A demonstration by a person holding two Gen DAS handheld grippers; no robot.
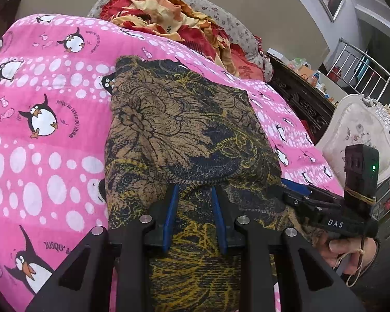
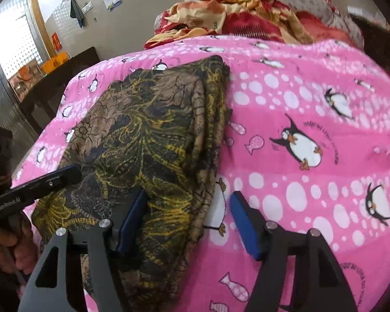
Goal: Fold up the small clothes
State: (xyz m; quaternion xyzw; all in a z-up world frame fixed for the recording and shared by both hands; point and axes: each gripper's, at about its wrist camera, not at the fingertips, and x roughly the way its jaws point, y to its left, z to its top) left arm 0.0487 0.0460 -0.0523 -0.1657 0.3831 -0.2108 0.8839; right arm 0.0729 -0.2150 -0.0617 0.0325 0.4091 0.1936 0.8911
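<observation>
A brown, black and yellow floral garment (image 1: 179, 130) lies in a long folded strip on the pink penguin bedspread (image 1: 39, 156). My left gripper (image 1: 195, 192) has its blue pads close together over a raised fold at the garment's near end, pinching the cloth. In the right wrist view the same garment (image 2: 143, 135) lies left of centre. My right gripper (image 2: 189, 197) is open, straddling the garment's right edge; its left pad (image 2: 132, 218) rests on the cloth and its right pad (image 2: 247, 223) is over the bedspread (image 2: 312, 98). Each gripper shows in the other's view: the right (image 1: 325, 202), the left (image 2: 39, 182).
A heap of red, orange and cream bedding (image 1: 174, 18) and a grey floral pillow (image 1: 236, 31) lie at the bed's far end. A white ornate chair (image 1: 364, 130) and dark carved furniture (image 1: 299, 96) stand to the right. A dark table (image 2: 62, 78) stands left.
</observation>
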